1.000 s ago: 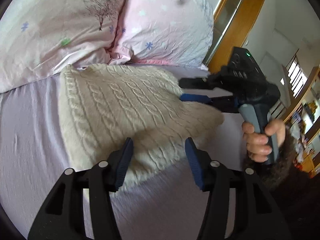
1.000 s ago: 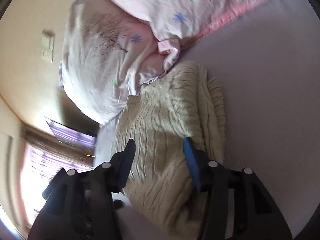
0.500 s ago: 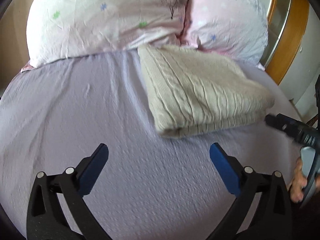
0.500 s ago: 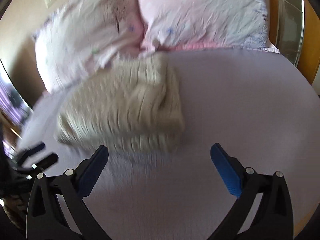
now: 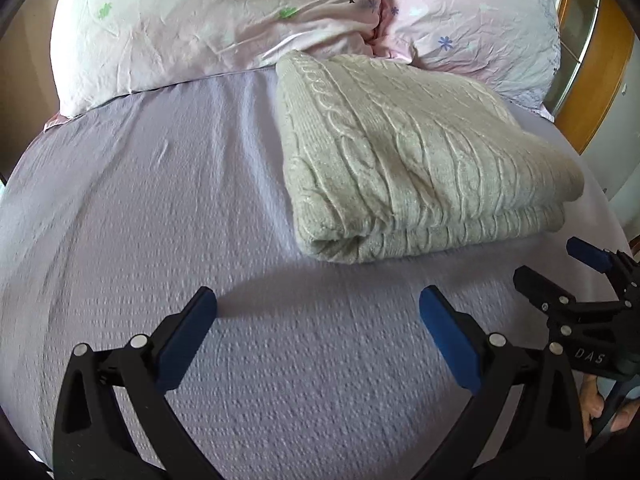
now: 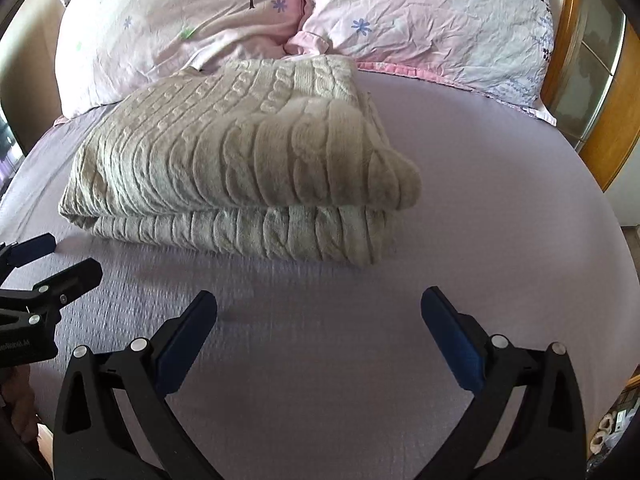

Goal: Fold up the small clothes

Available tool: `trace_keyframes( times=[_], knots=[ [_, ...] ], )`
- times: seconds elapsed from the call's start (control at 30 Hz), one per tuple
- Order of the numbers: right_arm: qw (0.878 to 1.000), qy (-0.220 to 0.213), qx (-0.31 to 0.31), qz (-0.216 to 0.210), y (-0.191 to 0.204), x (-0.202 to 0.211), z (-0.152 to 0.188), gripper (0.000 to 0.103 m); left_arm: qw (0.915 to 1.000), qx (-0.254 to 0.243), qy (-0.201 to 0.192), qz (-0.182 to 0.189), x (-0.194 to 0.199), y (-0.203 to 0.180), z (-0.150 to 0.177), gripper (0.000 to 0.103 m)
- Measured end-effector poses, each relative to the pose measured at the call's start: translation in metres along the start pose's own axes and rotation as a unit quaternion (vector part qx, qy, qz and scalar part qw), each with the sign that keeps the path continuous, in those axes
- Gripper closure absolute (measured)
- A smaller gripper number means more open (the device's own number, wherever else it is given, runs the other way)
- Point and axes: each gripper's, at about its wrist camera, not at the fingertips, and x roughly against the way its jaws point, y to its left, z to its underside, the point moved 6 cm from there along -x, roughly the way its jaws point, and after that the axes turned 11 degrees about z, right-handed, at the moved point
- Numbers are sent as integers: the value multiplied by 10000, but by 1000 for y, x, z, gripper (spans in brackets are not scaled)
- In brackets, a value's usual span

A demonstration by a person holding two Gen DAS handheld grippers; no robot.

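Note:
A cream cable-knit sweater (image 5: pixel 404 152) lies folded in a thick rectangle on the lilac bed sheet (image 5: pixel 160 208), its far end against the pillows. It also shows in the right wrist view (image 6: pixel 240 160). My left gripper (image 5: pixel 318 320) is open and empty, held over bare sheet in front of the sweater's near left corner. My right gripper (image 6: pixel 318 320) is open and empty, in front of the sweater's near right corner. Each gripper shows at the edge of the other's view, the right one (image 5: pixel 560 276) and the left one (image 6: pixel 52 260).
Two pink patterned pillows (image 5: pixel 224 20) (image 5: pixel 480 28) lie along the head of the bed. A wooden frame (image 5: pixel 600 80) stands at the far right. The sheet (image 6: pixel 500 200) stretches to the right of the sweater.
Both grippers have let go of the sweater, opened wide and pulled back toward me. The sweater now lies folded and still on the sheet.

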Motion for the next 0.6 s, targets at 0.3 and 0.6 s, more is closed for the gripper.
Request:
trace_keyframes(
  times=[0.3, 0.6],
  knots=[
    [9999, 74, 27, -125, 6, 0, 1, 1, 9995, -207, 145, -211, -4, -3, 0, 2],
    [9998, 82, 41, -152, 6, -1, 1, 1, 9994, -230, 168, -201, -4, -3, 0, 2]
  ],
)
